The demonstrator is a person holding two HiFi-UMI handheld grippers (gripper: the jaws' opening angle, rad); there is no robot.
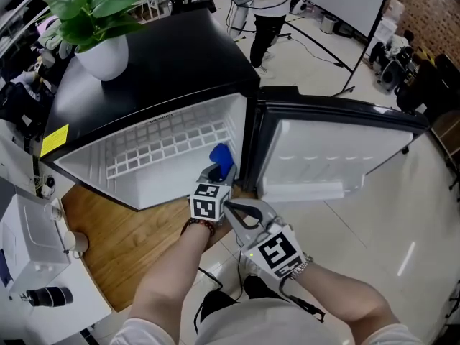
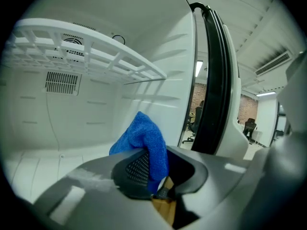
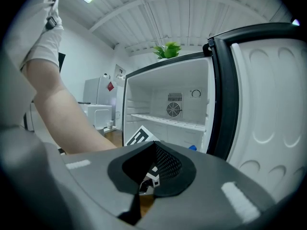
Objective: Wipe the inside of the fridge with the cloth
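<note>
A small fridge (image 1: pixel 162 77) with a black top stands open, its white inside and a white wire shelf (image 1: pixel 169 146) showing. My left gripper (image 1: pixel 218 175) is shut on a blue cloth (image 1: pixel 222 158) at the fridge's lower right front corner. In the left gripper view the blue cloth (image 2: pixel 142 140) sticks up from between the pads, just inside the white cavity under the wire shelf (image 2: pixel 86 51). My right gripper (image 1: pixel 233 208) is shut and empty, held back outside the fridge beside the left hand. The right gripper view faces the open fridge (image 3: pixel 168 111) from outside.
The fridge door (image 1: pixel 338 153) swings open to the right, with its black seal (image 2: pixel 211 80) close beside the cloth. A potted plant (image 1: pixel 97 27) stands on the fridge top. A white appliance (image 1: pixel 32 264) sits at the left. A person stands in the background.
</note>
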